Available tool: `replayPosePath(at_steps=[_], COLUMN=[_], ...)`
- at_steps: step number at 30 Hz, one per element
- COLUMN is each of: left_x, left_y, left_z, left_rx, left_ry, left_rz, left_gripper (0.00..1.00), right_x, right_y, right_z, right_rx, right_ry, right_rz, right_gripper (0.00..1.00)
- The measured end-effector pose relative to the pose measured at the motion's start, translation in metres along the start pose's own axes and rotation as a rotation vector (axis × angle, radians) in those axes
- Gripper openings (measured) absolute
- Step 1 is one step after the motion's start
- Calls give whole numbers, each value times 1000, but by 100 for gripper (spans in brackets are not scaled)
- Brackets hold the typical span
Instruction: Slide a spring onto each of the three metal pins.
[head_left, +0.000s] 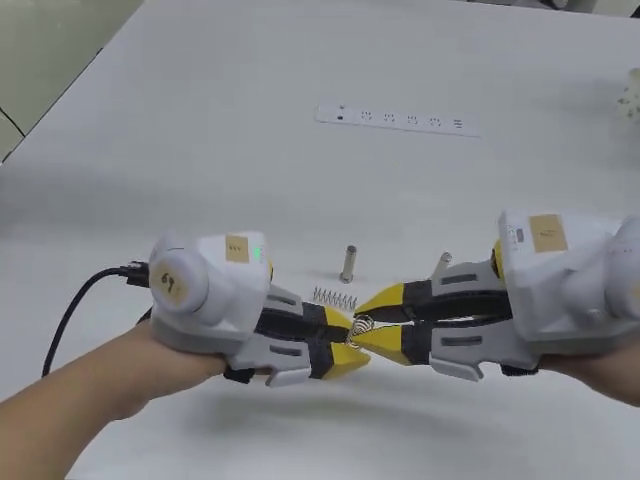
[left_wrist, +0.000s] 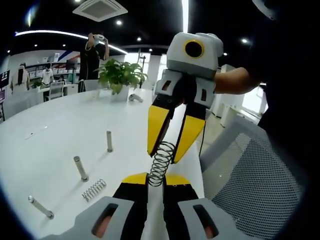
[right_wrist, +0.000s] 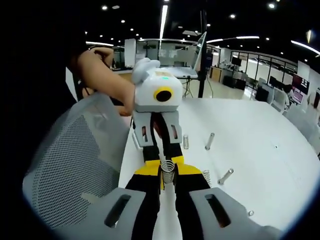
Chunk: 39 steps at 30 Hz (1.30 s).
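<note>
Head view: the left gripper (head_left: 352, 340) and the right gripper (head_left: 362, 325) meet tip to tip over the white table (head_left: 200, 150). The left fingers (left_wrist: 135, 179) pinch one end of a silver coil spring (left_wrist: 161, 162). The right fingers (left_wrist: 156, 125) flank its other end, partly apart, and I cannot tell whether they grip it. Grey metal pins (left_wrist: 80, 168) wait on the table nearby.

Open office: mesh chair (right_wrist: 75, 160), potted plant (left_wrist: 119, 75).
</note>
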<state>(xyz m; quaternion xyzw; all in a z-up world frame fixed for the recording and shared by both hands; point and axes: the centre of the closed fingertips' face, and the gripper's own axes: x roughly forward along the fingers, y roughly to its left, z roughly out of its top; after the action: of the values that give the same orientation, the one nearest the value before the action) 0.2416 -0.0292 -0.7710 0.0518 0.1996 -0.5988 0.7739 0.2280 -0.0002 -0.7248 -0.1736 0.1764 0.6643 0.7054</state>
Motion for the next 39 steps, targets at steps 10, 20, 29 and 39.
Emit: replayPosePath(at_steps=[10, 20, 29, 39], left_x=[3, -5, -8, -20], left_y=[-4, -3, 2, 13], left_z=[3, 2, 6, 2], left_rx=[-3, -37, -49, -55], left_ry=[-19, -33, -46, -39], left_rz=[-4, 12, 36, 94], left_gripper=[2, 3, 11, 26], right_x=[4, 8, 7, 3], right_y=[2, 3, -2, -10], right_z=[2, 6, 11, 10], right_rx=[11, -6, -30, -27], right_ry=[-51, -93, -93, -93], right_rz=[2, 6, -7, -33], right_gripper=[7, 7, 7, 7])
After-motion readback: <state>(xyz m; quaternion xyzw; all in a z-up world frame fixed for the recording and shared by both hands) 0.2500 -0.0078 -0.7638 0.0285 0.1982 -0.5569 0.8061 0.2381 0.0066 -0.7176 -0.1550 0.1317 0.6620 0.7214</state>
